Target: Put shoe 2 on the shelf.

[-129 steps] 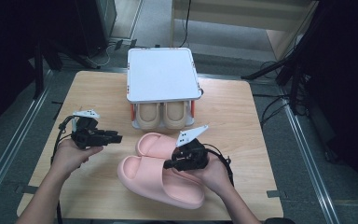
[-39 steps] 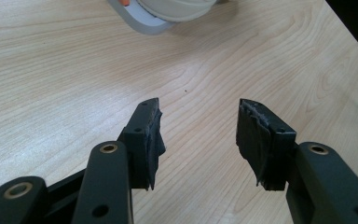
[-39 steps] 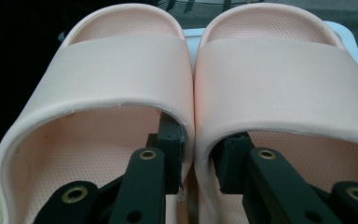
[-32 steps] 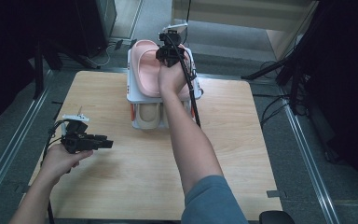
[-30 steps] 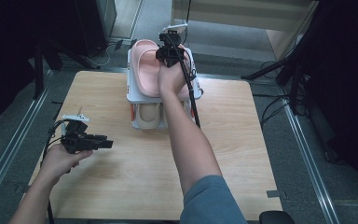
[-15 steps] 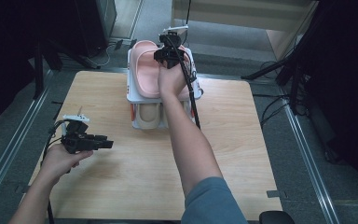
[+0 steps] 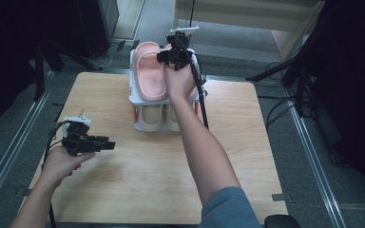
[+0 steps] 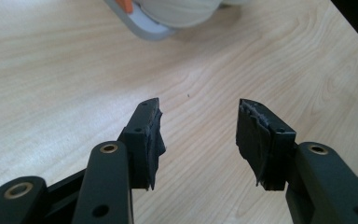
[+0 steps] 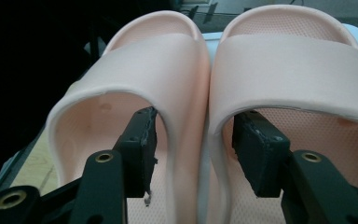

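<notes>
Both pink slippers [image 7: 150, 71] have gone from the table [image 7: 247, 142] onto the white rack [image 7: 135, 97]. At left, the left gripper [image 7: 105, 144] hovers parted and empty over bare wood. Beige slippers [image 7: 153, 118] sit underneath the rack. The right gripper [image 9: 193, 140] straddles the slippers' touching inner walls, jaws spread, gripping nothing firmly.

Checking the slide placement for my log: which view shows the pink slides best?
The right gripper view: both pink slides sit side by side up close, with the right claw open, one jaw inside each strap. The high view shows one slide on the rack top, the other hidden behind the hand. The left gripper view looks at bare table.
</notes>
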Action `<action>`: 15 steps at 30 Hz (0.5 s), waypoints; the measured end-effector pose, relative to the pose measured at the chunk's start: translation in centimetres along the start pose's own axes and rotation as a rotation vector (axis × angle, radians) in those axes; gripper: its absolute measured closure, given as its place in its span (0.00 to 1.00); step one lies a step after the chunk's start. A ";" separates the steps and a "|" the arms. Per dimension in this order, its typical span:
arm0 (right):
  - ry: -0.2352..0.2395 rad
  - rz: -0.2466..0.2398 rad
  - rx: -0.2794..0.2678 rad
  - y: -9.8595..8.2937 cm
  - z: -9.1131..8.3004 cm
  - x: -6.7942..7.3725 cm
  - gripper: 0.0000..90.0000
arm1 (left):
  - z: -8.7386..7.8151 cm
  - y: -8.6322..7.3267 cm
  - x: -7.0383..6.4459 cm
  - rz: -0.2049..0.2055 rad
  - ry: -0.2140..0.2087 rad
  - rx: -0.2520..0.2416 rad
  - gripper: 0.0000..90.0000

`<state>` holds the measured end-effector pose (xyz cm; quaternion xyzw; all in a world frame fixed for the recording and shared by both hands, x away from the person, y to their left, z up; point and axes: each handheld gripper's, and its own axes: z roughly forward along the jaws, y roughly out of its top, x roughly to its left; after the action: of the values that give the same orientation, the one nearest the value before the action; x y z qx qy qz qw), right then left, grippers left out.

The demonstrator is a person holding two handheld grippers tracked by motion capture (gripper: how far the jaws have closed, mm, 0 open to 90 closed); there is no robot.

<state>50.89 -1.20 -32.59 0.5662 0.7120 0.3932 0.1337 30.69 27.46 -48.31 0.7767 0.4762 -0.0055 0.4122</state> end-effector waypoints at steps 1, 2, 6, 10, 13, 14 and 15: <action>0.007 -0.002 0.004 0.0 -0.1 -0.1 0.56 | 0.0 0.1 -0.1 0.009 0.007 -0.001 0.56; 0.007 -0.002 0.004 0.0 -0.1 -0.1 0.56 | 0.0 0.1 -0.1 0.009 0.007 -0.001 0.56; 0.032 -0.012 0.020 -0.3 -0.6 -0.2 0.56 | 0.1 0.1 0.0 0.007 0.011 0.010 0.55; 0.050 -0.030 0.008 -0.5 -1.5 -0.3 0.56 | 0.2 0.2 0.1 0.007 0.010 0.007 0.55; 0.096 -0.030 0.031 -0.8 -2.1 -0.6 0.56 | 0.4 0.3 0.1 0.013 0.007 0.014 0.55; 0.096 -0.030 0.031 -0.8 -2.1 -0.6 0.56 | 0.4 0.3 0.1 0.013 0.007 0.014 0.55; 0.103 -0.049 0.041 -1.0 -2.5 -0.6 0.56 | 0.5 0.4 0.1 0.016 0.007 0.016 0.55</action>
<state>48.77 -2.80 -31.81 0.5300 0.7397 0.4037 0.0946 31.20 27.15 -48.41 0.7838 0.4715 -0.0035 0.4042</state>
